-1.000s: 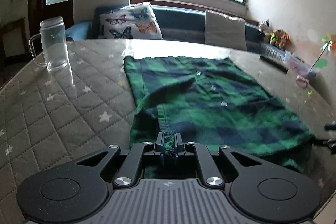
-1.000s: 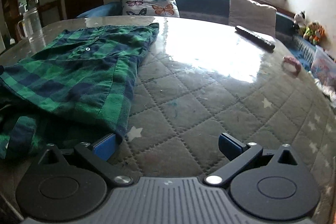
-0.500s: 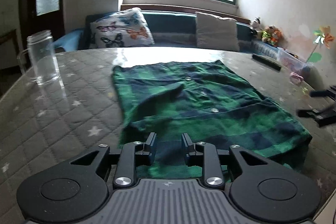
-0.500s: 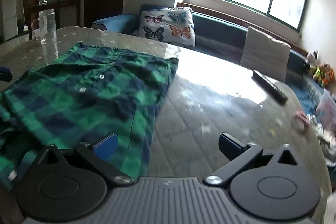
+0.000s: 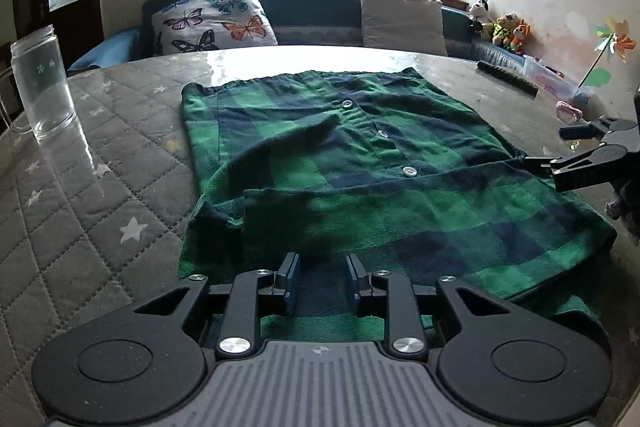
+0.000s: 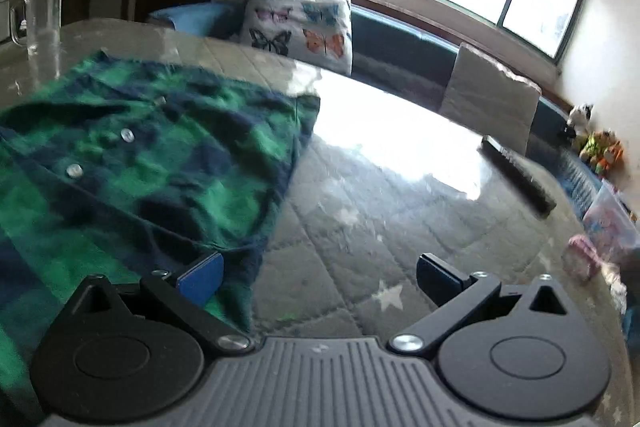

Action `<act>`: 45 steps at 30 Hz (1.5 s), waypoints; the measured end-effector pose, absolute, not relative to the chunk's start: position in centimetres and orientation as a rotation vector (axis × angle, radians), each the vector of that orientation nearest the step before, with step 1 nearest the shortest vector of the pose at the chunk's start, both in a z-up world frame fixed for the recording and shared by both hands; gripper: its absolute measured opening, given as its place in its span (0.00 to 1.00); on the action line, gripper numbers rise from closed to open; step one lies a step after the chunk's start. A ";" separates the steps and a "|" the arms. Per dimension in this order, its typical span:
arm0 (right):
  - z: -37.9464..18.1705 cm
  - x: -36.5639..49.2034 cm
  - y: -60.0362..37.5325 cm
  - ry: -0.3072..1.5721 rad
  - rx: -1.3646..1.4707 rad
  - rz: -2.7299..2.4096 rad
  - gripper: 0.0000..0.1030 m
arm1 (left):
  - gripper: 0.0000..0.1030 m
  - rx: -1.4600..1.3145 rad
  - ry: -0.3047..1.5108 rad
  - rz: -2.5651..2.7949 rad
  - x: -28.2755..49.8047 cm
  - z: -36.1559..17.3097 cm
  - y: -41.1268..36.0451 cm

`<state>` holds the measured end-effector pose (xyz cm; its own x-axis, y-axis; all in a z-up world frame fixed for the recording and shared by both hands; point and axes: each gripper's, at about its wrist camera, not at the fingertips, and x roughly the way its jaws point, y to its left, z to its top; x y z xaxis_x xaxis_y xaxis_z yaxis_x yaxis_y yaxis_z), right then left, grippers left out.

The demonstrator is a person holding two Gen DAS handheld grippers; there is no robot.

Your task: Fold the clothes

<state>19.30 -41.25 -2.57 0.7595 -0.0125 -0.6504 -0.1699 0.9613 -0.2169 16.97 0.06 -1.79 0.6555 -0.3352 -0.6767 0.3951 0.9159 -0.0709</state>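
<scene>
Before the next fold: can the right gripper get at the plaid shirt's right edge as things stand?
Probably yes. The right gripper is open, one finger already over the plaid shirt edge, with nothing between them.

The shirt is being cut off by the left edge and smeared by motion blur in the right wrist view; its near hem is being hidden behind the left gripper.

Shirt lies on table. Glass mug stands left of shirt; remote right of it. Cushions behind the shirt.
</scene>
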 end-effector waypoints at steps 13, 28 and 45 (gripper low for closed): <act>-2.2 19.3 -42.3 0.693 -0.258 0.066 1.00 | 0.28 0.128 0.734 -0.420 16.9 -1.1 -1.4; -2.7 8.9 -41.5 0.643 -0.434 0.087 1.00 | 0.29 0.157 0.731 -0.387 16.1 -1.5 -0.6; -1.4 8.3 -38.2 0.530 -0.512 0.151 1.00 | 0.35 0.186 0.669 -0.497 13.7 -0.3 -3.5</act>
